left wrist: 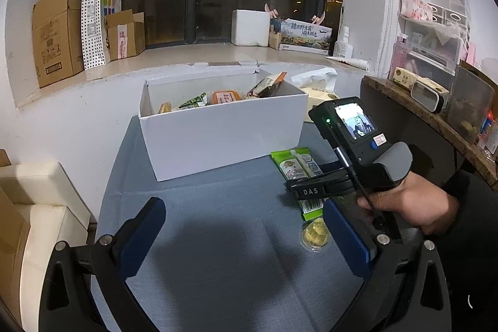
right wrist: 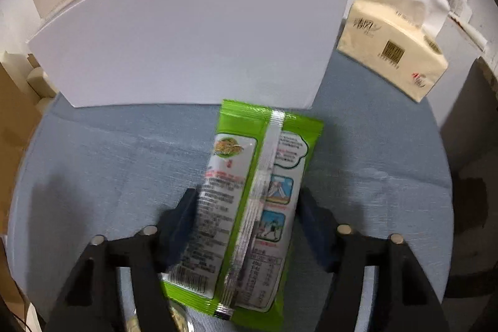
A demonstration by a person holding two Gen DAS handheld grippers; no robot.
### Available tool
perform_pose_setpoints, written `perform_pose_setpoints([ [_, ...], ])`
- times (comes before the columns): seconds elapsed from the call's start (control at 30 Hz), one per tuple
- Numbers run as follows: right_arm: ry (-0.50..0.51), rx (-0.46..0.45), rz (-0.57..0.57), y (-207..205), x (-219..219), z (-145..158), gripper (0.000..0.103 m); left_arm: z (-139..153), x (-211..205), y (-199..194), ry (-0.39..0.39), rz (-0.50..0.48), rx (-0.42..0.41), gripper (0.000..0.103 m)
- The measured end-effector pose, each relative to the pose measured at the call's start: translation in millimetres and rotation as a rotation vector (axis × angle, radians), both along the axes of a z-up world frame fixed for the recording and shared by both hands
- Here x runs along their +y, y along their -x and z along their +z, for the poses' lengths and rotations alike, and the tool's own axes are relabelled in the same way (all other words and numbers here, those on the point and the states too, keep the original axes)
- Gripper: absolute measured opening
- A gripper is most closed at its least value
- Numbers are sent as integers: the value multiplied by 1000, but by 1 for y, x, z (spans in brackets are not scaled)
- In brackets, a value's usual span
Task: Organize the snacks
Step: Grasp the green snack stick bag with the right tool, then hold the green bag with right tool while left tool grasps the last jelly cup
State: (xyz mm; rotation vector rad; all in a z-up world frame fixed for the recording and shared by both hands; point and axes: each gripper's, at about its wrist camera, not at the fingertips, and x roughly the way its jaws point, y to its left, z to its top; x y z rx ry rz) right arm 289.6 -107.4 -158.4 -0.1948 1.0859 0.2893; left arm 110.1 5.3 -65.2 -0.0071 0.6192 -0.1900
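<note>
**Between the right gripper's fingers: green snack packet, white box just beyond**

Between the blue pads of the right gripper (right wrist: pixel 246 226) lies the green snack packet (right wrist: pixel 249 207), flat on the blue-grey tablecloth (right wrist: pixel 93 161), back side up. A silver seam runs lengthwise down its middle; white panels either side carry small print, two little pictures and a table of figures. Its far end reaches nearly to the white box. Both pads sit against the packet's long edges, pinching it across its width. No earlier frame given, so only the present grip is noted.

From the left wrist view, a hand (left wrist: pixel 414 201) holds the right gripper's handle, fingers pointing steeply down onto the packet. Just behind the right gripper, on its near side, a small round clear-lidded snack (left wrist: pixel 314 234) with yellow contents rests on the cloth.

Left gripper (left wrist: pixel 246 235): jaws spread wide, nothing between them, over bare cloth short of the box.

White box (left wrist: pixel 218 129), directly ahead of both grippers, open-topped, upright. Inside: several wrapped snacks, including an orange packet (left wrist: pixel 225 97), a green-and-white packet (left wrist: pixel 193 101) and a brownish packet (left wrist: pixel 267 84) leaning on the right wall. Lower contents hidden.

Ahead and to the right of the right gripper, beside the box: cream tissue pack (right wrist: pixel 395 58), tissue pulled up.
</note>
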Motion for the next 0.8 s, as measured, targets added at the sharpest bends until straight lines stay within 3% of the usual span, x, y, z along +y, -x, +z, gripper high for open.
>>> perform_pose_setpoints([
  [0.17, -44, -8, 14, 0, -11, 6, 67, -2, -4, -2, -8, 2, 4, 103],
  [0.37, -57, -79, 39, 15, -44, 34, 67, -14, -16, -9, -27, -17, 39, 103],
  [0.73, -142, -221, 24, 85, -96, 85, 67, -68, -78, -46, -73, -140, 193, 103],
  [0.8, -215, -225, -5, 98, -117, 88, 67, -76, -88, -53, -85, -158, 219, 103],
])
